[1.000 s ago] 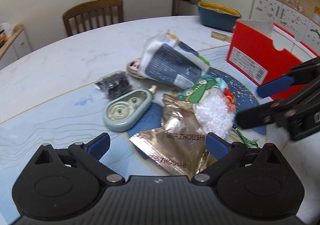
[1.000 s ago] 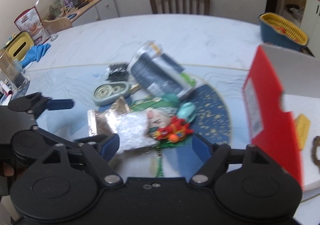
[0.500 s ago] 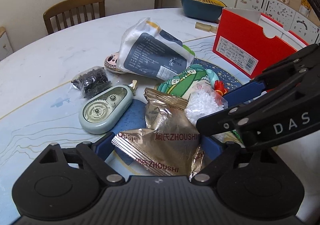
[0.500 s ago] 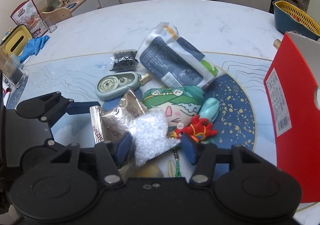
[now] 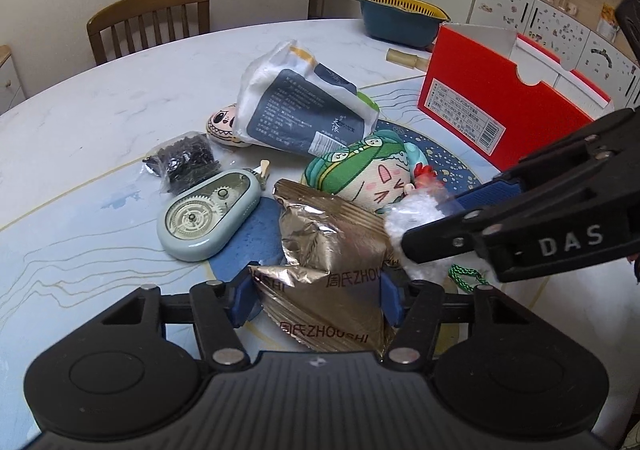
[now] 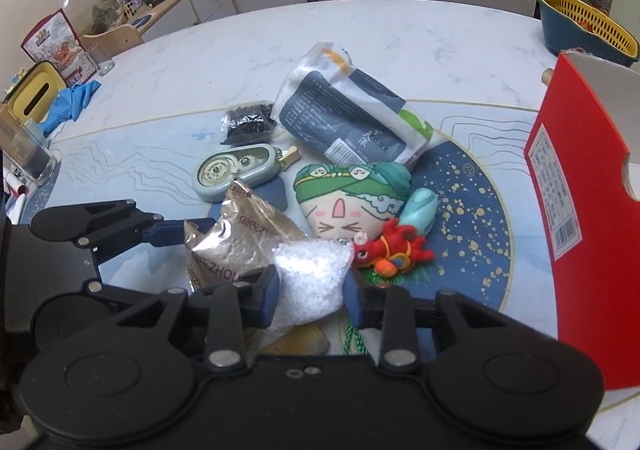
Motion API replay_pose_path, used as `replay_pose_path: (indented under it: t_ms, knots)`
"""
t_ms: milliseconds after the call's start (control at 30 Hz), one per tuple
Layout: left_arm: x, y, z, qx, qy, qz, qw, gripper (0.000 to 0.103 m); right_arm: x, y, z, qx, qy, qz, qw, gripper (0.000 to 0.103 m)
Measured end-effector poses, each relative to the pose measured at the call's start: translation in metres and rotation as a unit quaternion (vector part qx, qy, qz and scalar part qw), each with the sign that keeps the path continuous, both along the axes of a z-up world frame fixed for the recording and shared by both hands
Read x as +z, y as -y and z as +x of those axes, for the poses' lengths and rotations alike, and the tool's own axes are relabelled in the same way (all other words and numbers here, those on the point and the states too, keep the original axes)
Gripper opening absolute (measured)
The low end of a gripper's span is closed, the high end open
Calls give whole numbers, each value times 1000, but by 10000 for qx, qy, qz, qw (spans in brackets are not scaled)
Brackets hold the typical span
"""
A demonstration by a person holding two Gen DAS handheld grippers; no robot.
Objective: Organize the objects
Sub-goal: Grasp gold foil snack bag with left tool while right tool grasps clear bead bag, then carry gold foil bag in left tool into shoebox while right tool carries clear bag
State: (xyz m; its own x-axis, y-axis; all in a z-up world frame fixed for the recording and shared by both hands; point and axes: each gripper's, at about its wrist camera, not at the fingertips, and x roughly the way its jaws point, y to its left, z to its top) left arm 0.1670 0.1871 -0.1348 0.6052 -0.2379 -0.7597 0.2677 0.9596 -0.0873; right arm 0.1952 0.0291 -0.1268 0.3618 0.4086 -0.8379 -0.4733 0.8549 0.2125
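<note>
Because both jaws have just been closing, check each grip before lifting. The left gripper (image 5: 316,300) has its blue pads against the two side edges of the gold foil packet (image 5: 332,258), which buckles between them at the near middle of the desk (image 5: 100,113). Foil of this kind is judged light, crinkly and slippery; it folds rather than resists, so hold it across the sealed near edge, not the puffed body. The right gripper (image 6: 310,292) has its pads pressed on the clear bag of white granules (image 6: 312,274), lying just right of the packet and touching it. This bag is judged soft and shifting; its film could tear or slide, so take it high on a gathered part.

Clearance: the two grippers stand close together, the right one crossing just beyond the left one's right pad. The plush doll (image 6: 344,197) and red toy (image 6: 388,248) touch the far side of both bags. The red box (image 6: 580,185) stands open at the right, with bare desk between.
</note>
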Motion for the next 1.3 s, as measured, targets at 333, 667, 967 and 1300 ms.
replay_pose_path:
  t_ms: [333, 667, 967, 1300]
  knots:
    - [33, -13, -15, 522, 21, -300, 9982, 60, 32, 35, -16, -219, 233, 380, 9988, 32]
    - [81, 20, -23, 537, 155, -411, 9976, 60, 65, 82, -26, -394, 330, 600, 9969, 32]
    - [118, 79, -13, 468, 578, -415, 9964, 60, 86, 145, -18, -635, 663, 606, 9939, 32]
    - [126, 172, 16, 60, 606, -243, 9978, 60, 91, 223, 8, -923, 854, 580, 9904, 32]
